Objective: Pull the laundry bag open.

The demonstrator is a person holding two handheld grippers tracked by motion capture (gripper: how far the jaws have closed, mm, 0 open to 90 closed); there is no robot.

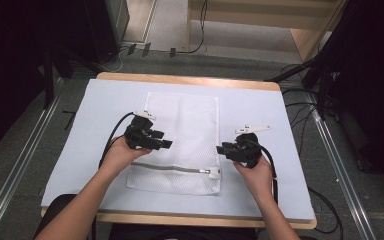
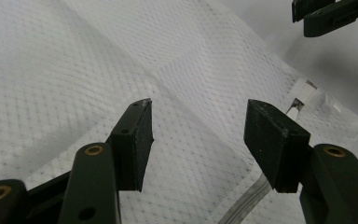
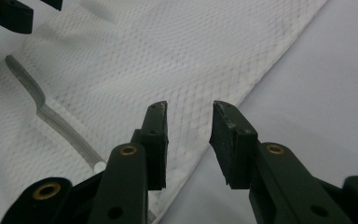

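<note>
High view: mesh bag (image 1: 180,142) lies flat mid-table (image 1: 260,105), zipper (image 1: 172,168) at near end. Left hand-held gripper (image 1: 164,144) spread over bag's left side, w/ nothing pinched. Right hand-held gripper (image 1: 223,148) at bag's right edge, jaws apart, empty. Risk: thin mesh may slip from the pads, or bunch up if one side gets pulled first.

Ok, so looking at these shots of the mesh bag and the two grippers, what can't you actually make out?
- Mesh bag contents: nothing tells whether anything is inside; the weave is opaque in all views.
- Zipper pull: too small in the high view; partly behind the left gripper's jaw in its own view.
- Bag's left edge: the left hand covers it in the high view.
- Right gripper: its view cannot settle whether the open jaws touch the bag.
</note>
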